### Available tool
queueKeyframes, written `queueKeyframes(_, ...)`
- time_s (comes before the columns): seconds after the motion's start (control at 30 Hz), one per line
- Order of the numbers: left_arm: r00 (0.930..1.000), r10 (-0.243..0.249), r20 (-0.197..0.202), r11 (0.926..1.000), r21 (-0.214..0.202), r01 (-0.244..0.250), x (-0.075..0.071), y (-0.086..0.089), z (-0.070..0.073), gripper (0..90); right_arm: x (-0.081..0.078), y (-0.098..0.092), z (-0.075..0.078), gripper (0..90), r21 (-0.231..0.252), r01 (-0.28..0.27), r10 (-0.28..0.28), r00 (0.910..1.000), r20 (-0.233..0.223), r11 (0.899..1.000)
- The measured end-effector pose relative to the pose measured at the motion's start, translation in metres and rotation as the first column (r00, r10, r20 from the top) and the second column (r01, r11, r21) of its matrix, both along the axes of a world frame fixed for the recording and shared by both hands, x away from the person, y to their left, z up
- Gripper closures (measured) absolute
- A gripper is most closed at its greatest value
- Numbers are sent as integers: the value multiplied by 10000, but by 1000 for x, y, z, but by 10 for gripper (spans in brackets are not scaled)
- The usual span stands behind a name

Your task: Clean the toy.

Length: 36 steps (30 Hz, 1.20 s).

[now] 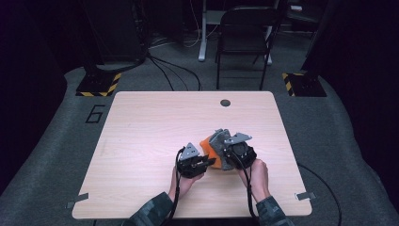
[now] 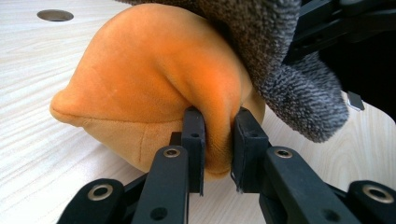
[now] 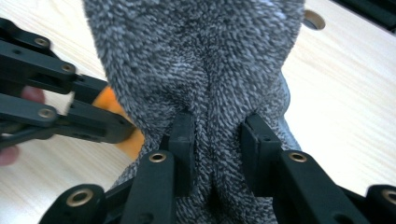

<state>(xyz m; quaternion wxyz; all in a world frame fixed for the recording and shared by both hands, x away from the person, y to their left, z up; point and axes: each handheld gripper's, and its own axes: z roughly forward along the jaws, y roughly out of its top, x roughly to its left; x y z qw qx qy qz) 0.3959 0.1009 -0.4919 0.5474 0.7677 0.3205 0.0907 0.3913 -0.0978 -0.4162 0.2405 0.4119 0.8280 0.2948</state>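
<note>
Orange plush piece (image 2: 144, 88) and grey fleece cloth (image 3: 196, 60) lie together on the pale wooden worktop (image 1: 141, 127), right of its middle and toward the near edge, the grey cloth draped over and partly covering the orange piece. In the high view the left gripper (image 1: 207, 162) is seen at the near left side of the bundle and the right gripper (image 1: 234, 151) on its near right side, each held in a hand that enters from the bottom edge. In the left gripper view a fold of the orange plush is pinched between the closed fingers (image 2: 194, 140), the fabric bulging out above them. In the right gripper view a pleat of the grey fleece is clamped between the closed fingers (image 3: 182, 140), and the fleece is drawn up into a ridge. Both pieces are thus grasped, one by each gripper, yet they remain overlapped and touching, so the work is judged to be at an early or middle stage: the holds are made, while the separation or rearrangement of the two fabrics is not yet done. Whether the two pieces are joined cannot be told. A round hole (image 1: 225, 102) in the worktop lies well beyond the bundle.
</note>
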Motion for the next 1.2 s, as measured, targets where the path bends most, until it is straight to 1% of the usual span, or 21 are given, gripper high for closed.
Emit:
queueKeyframes(0.03,10000,-1,7,10000,-8,1,0,0,0,772,2,-4,-1,684,62,71,-70,10000,-64,10000)
queueKeyframes(0.1,10000,-15,22,10000,10,15,0,0,0,772,4,-10,-4,685,-60,467,-468,9988,-166,9989)
queueKeyframes(0.2,10000,-17,2,10000,30,17,1,0,0,772,10,-20,-10,686,92,630,-627,9976,-309,9980)
queueKeyframes(0.27,10000,-37,16,10000,54,37,1,0,0,772,13,-27,-15,686,167,947,-937,9942,-526,9954)
queueKeyframes(0.3,10000,-46,9,10000,50,45,1,0,0,771,15,-30,-17,686,171,957,-946,9941,-534,9953)
queueKeyframes(0.4,10000,-75,53,10000,41,75,1,-1,-1,772,20,-39,-26,688,75,1308,-1299,9886,-765,9914)
queueKeyframes(0.47,9997,-219,86,9997,78,219,1,-1,-1,772,24,-45,-34,692,51,1405,-1394,9859,-922,9901)
queueKeyframes(0.5,9997,-212,87,9997,74,211,1,-2,-2,772,25,-47,-39,694,-75,1405,-1406,9852,-978,9900)
queueKeyframes(0.63,9996,-218,180,9997,112,216,0,-2,-1,772,32,-53,-56,694,-451,1667,-1712,9765,-1305,9850)
queueKeyframes(0.7,9996,-222,185,9997,135,219,1,-1,-1,772,35,-57,-67,694,-585,1831,-1905,9671,-1684,9814)
queueKeyframes(0.73,9997,-211,132,9998,76,210,0,-1,-1,772,37,-58,-74,695,-756,1822,-1931,9645,-1803,9804)
queueKeyframes(0.77,9997,-221,134,9997,84,219,1,-1,-1,772,37,-58,-80,695,-652,1875,-1966,9624,-1873,9801)
queueKeyframes(0.8,9997,-210,142,9998,73,209,1,0,-2,772,37,-58,-80,694,-559,1924,-1996,9620,-1865,9797)
queueKeyframes(0.83,9997,-197,142,9998,48,196,0,0,-2,771,38,-58,-79,694,-728,1730,-1837,9654,-1850,9822)
queueKeyframes(0.9,9997,-207,129,9998,20,207,0,0,-2,771,37,-58,-73,695,-867,1727,-1865,9639,-1902,9811)
queueKeyframes(0.93,9997,-198,110,9998,1,198,1,1,-2,770,36,-61,-69,695,-843,1745,-1876,9643,-1868,9810)
queueKeyframes(1.0,9998,-200,75,9998,-52,201,1,1,-2,770,35,-67,-59,697,-649,2021,-2105,9622,-1728,9772)
queueKeyframes(1.03,9997,-216,83,9998,-20,216,2,2,-2,770,34,-70,-52,697,-571,1940,-2005,9679,-1514,9793)
queueKeyframes(1.1,9997,-210,95,9998,-49,210,2,1,-2,770,29,-71,-34,697,-200,1969,-1979,9740,-1102,9802)
queueKeyframes(1.13,9997,-226,103,9997,-20,226,2,1,-2,770,25,-69,-24,697,-16,1913,-1907,9776,-893,9815)
queueKeyframes(1.2,9998,-181,62,9998,-60,182,2,2,-2,770,16,-59,-3,697,285,1605,-1589,9860,-513,9866)
